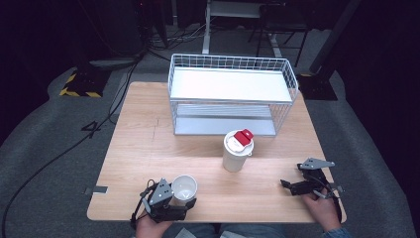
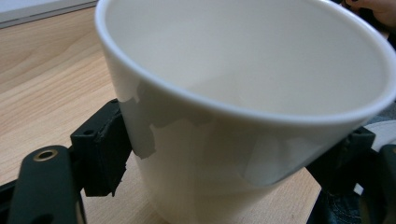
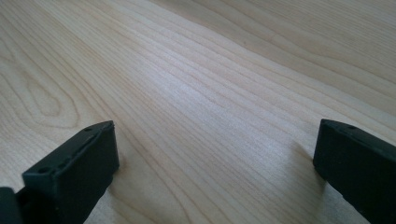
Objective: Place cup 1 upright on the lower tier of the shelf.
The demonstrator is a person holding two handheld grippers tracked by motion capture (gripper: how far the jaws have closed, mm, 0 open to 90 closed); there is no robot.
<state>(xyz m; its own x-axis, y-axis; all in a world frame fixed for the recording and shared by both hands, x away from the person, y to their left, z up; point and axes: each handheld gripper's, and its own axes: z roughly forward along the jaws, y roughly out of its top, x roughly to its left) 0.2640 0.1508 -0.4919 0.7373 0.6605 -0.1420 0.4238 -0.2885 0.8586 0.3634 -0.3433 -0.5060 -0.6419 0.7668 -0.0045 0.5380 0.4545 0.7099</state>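
Observation:
An empty white cup point(image 1: 184, 187) stands near the table's front edge, left of centre. My left gripper point(image 1: 182, 197) is shut on it, and in the left gripper view both black pads point(image 2: 100, 149) press the cup's wall point(image 2: 201, 154) from either side. A second white cup point(image 1: 236, 154), with a lid and a red piece point(image 1: 243, 136) on top, stands upright mid-table. My right gripper point(image 1: 292, 174) rests low at the front right, pointing left. It is open, with bare wood between its jaws point(image 3: 215, 158).
A white wire rack point(image 1: 228, 62) with two shelves stands at the back of the wooden table point(image 1: 148, 148), just behind the lidded cup. Around the table is grey floor with cables and dark equipment stands.

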